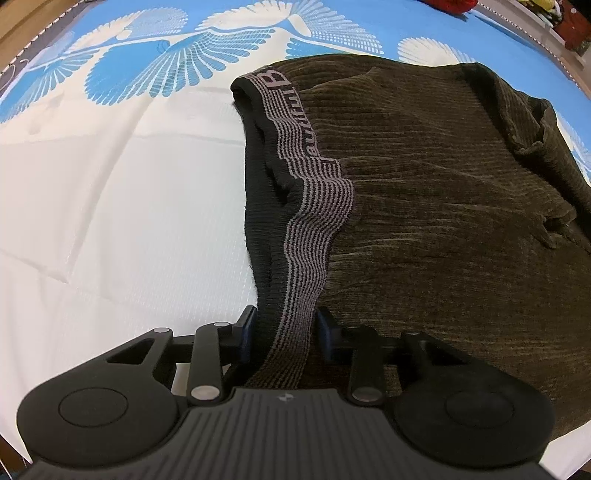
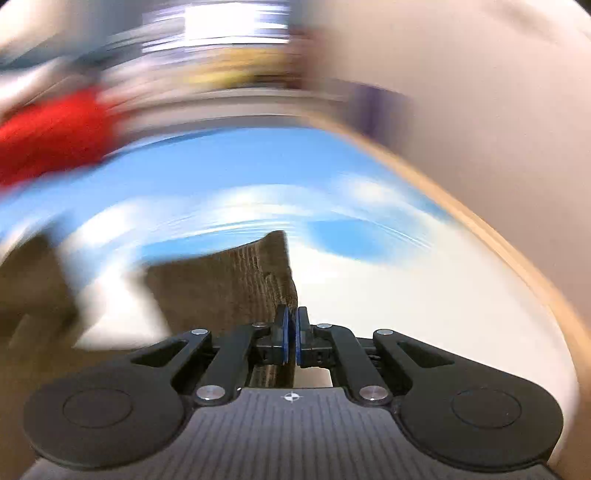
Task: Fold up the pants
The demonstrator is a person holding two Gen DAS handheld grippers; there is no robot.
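Brown ribbed pants (image 2: 236, 280), mostly blurred, pinched in right gripper (image 2: 292, 334)

A domestic bedroom is indicated. The working surface is a bed covered by a quilted bedsheet (image 1: 122, 192), white in the near part and bright blue with a white fan-shaped feather print farther off. A pale wooden bed edge (image 2: 517, 258) is seen along the sheet's border in the right wrist view, with a plain light wall (image 2: 498, 92) behind it. A red cloth item (image 2: 55, 136) is seen lying at the far side of the bed, heavily blurred. Mixed coloured household items (image 1: 569, 18) are visible past the bed's far corner, too small to be identified.
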